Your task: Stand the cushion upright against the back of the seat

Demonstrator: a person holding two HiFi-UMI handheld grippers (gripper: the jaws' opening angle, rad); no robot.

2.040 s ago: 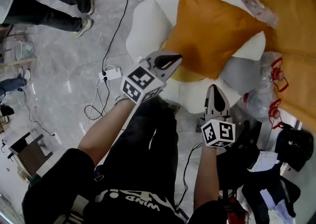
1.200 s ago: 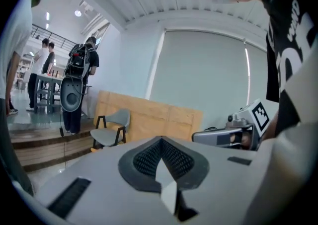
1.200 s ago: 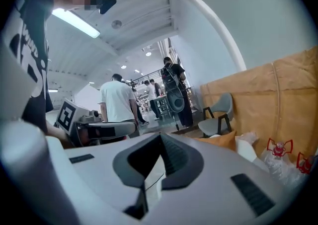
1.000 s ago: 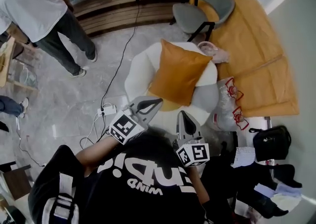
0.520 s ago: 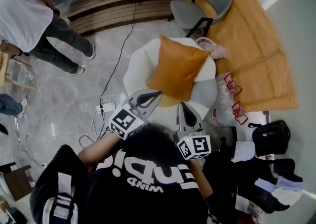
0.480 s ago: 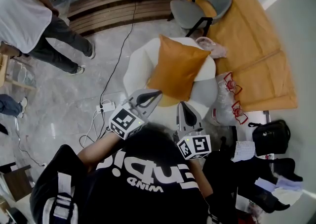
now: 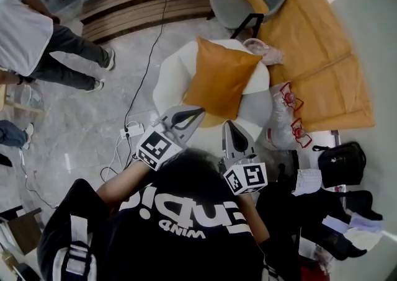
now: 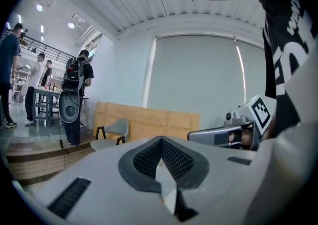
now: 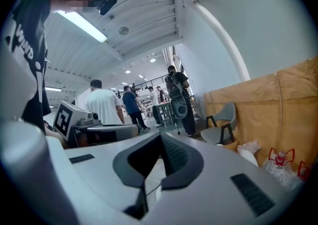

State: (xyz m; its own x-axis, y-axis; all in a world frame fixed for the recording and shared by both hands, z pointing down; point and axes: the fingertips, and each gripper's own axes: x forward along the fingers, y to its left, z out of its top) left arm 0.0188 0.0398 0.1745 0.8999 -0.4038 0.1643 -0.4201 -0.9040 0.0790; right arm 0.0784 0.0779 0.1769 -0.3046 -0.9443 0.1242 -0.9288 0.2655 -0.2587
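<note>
You are holding left gripper [image 7: 198,111] and right gripper [image 7: 229,124] closed, empty, clear of the cushion [image 7: 220,78] on the seat [image 7: 166,81].

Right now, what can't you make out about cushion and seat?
- Whether cushion touches seat back: head view looks steeply down; cushion hides contact.
- Front edge of seat: head view, partly covered by left gripper and right gripper.
- Left gripper view: gripper's own body blocks most of cushion.
</note>
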